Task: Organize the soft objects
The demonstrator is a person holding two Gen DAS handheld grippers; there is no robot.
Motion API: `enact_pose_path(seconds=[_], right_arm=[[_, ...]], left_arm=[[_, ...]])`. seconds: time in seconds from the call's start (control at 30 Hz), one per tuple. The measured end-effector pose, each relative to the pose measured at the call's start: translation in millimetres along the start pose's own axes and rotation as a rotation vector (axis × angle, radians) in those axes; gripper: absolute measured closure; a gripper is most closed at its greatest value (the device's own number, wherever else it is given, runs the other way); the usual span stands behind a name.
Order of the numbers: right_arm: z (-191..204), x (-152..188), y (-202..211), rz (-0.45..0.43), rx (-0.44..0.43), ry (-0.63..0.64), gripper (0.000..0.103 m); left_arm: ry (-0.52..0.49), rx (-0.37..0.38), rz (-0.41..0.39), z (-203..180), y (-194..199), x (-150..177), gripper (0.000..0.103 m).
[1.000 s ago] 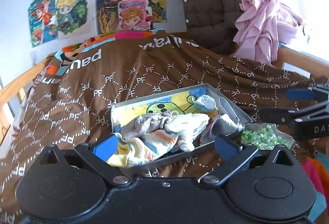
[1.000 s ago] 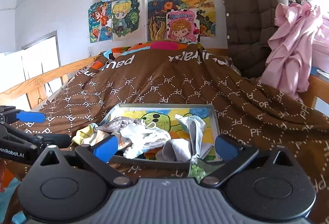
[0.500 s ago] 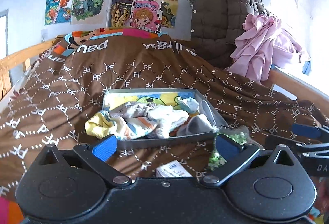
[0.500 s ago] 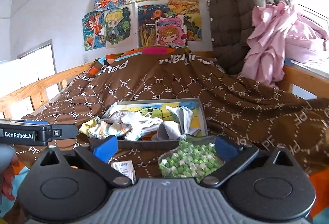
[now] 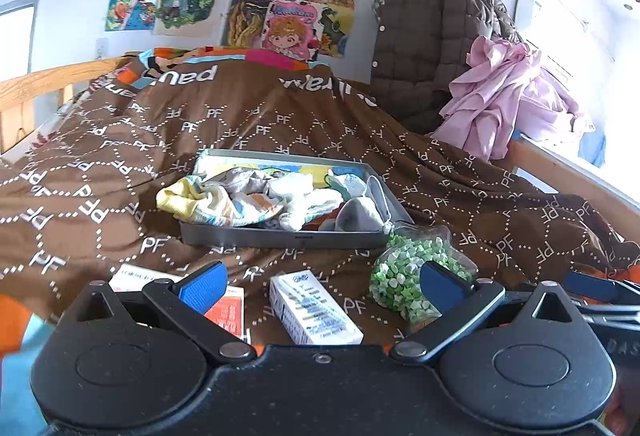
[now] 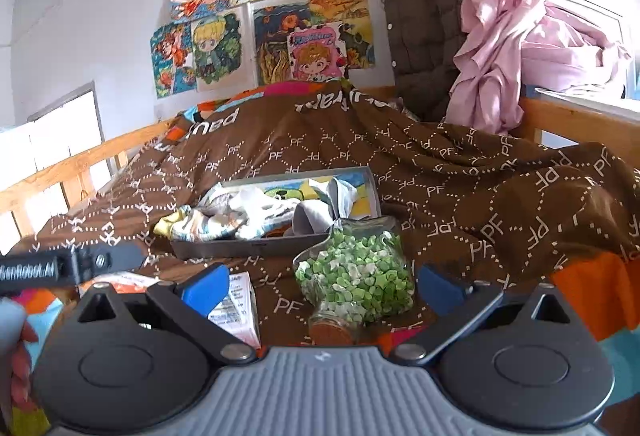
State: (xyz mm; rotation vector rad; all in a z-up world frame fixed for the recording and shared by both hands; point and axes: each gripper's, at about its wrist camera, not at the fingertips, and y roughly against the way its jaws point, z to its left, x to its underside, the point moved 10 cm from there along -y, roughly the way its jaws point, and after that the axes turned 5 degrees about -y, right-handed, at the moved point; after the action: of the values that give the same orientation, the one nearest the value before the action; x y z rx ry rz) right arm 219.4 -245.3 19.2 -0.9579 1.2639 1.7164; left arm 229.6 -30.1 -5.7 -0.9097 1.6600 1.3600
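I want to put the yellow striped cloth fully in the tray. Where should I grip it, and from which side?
Grip the bunched yellow end of the yellow striped cloth that hangs over the left rim of the metal tray. Come from the left with the left gripper, its fingers open. That end lies free on the brown blanket, while the rest seems tangled among the other cloths.

Child's bedroom at home; wooden bed frame point(image 6: 76, 163), brown bedspread point(image 5: 280, 123), cartoon drawings point(image 6: 216, 47) on wall
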Motion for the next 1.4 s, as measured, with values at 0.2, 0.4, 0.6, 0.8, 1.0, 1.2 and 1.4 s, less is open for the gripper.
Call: enact_pose_path(seconds=[0.2, 0.4, 0.6, 0.8, 1.0, 1.2, 1.4], right_arm=[[-3, 0, 16, -0.018, 0.013, -0.019, 0.000], [-6, 5, 37, -0.043, 0.011, -0.027, 0.000], [-14, 11, 47, -0.038, 0.036, -0.057, 0.000], [-16, 13, 50, -0.044, 0.024, -0.073, 0.000], [-11, 16, 46, -0.037, -0.003, -0.094, 0.000], [-13, 22, 38, -0.012, 0.000, -0.135, 0.000], [-20, 30, 30, 0.020, 0.029, -0.169, 0.000]], left_arm=[[0.055, -0.084, -0.031, 6, 23, 14, 0.001], [0.163, -0.127, -0.018, 10, 38, 31, 0.001], [0.142, -0.132, -0.059, 1, 49, 31, 0.001], [0.111, -0.129, -0.077, -10, 57, 33, 0.001], [0.094, -0.185, -0.066, -9, 59, 39, 0.001], [0.070, -0.323, -0.034, 1, 60, 45, 0.001], [0.048, -0.353, -0.015, 6, 61, 50, 0.001]])
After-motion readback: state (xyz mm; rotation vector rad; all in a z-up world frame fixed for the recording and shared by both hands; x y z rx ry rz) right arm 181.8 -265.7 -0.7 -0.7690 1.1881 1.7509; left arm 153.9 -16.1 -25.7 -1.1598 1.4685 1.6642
